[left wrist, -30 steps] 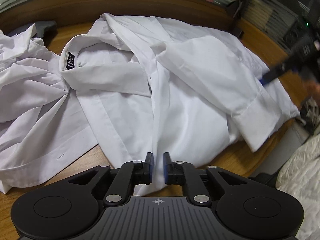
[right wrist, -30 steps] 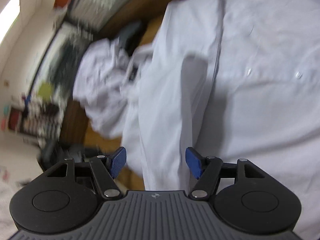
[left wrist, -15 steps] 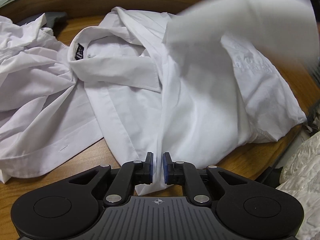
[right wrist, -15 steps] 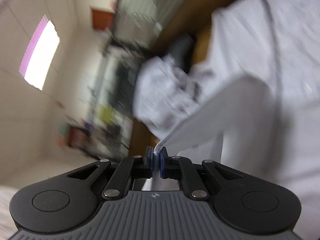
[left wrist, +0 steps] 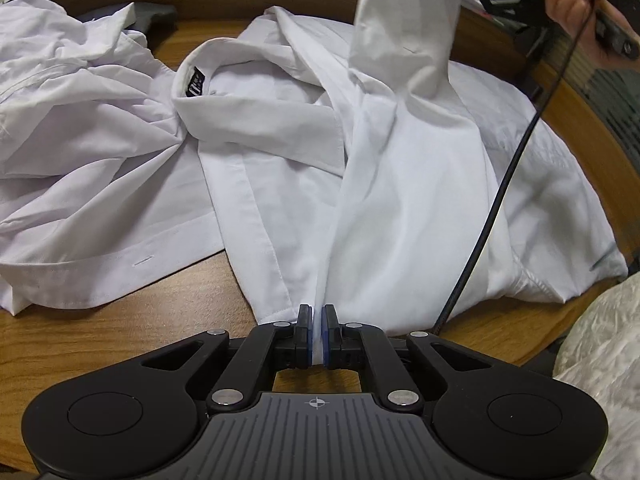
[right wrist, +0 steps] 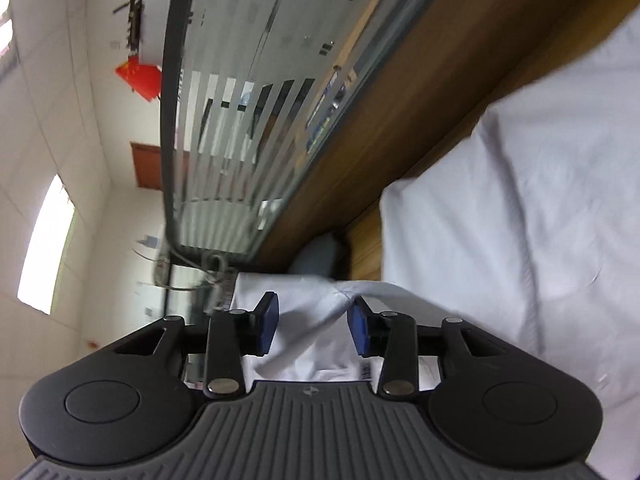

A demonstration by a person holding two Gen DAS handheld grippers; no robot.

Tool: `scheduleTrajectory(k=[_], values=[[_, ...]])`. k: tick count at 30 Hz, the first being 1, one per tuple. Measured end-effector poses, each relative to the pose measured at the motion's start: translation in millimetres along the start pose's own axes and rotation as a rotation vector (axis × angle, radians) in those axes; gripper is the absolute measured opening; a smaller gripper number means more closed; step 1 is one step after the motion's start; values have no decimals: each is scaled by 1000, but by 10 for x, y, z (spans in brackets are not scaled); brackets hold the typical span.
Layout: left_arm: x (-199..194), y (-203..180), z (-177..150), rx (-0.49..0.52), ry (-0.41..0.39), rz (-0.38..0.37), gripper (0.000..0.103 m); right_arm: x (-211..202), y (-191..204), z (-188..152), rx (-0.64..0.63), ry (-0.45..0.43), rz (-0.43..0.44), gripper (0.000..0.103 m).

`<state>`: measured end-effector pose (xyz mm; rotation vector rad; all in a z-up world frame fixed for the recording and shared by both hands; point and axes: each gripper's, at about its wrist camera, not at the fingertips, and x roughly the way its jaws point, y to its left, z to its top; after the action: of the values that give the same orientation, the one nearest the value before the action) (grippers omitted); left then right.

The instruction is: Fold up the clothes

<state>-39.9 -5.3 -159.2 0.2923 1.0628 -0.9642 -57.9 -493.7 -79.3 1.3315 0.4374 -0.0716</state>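
A white shirt [left wrist: 400,200] lies spread on the wooden table [left wrist: 120,328], its collar with a black label [left wrist: 196,80] at the far left. My left gripper [left wrist: 318,336] is shut on the shirt's front edge at the near hem. One sleeve [left wrist: 400,20] stands lifted above the shirt's middle, with its top end at my right gripper. In the right wrist view my right gripper [right wrist: 313,328] is open, tilted upward, and sleeve cloth [right wrist: 316,320] still lies loose between its blue pads [right wrist: 266,324].
A second, crumpled white garment [left wrist: 80,100] lies at the left, touching the shirt. A hand [left wrist: 572,0] holds the right gripper at top right, and a black cable [left wrist: 492,208] hangs across the shirt. Pale textured cloth [left wrist: 600,340] sits beyond the table's right edge. A glass partition [right wrist: 260,120] backs the table.
My right gripper shut on the sleeve's end, lifted it up over the shirt, and has now opened. The left gripper stayed shut on the hem.
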Motion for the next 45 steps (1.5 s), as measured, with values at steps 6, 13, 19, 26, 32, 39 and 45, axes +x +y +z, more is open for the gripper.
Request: scheduleTrajectory(k=[6,13,19,26,32,39,45], values=[[12,0,86,20,2,-19,8,-298,182,-261,-236,32,-70,51],[45,29,179,38,9,-38,10,-805,159,-684,-226,-99,-15,55],[35,108,244,13,-3,-69,15,-1226,-57,-932,-70,-317,52,63],[54,86,251,35,-2,-70,18,-1204,97,-1205,-339,-169,-219,63],[70,61,248,41,-2,-68,24,-864,-29,-1535,-455,-17,-446,79],[51,37,238,38,-10,-55,24,-265,-243,-1657,-537,64,-602,77],[14,59,227,-4,-34,-32,27,77,-287,-1568,-725,122,-725,8]])
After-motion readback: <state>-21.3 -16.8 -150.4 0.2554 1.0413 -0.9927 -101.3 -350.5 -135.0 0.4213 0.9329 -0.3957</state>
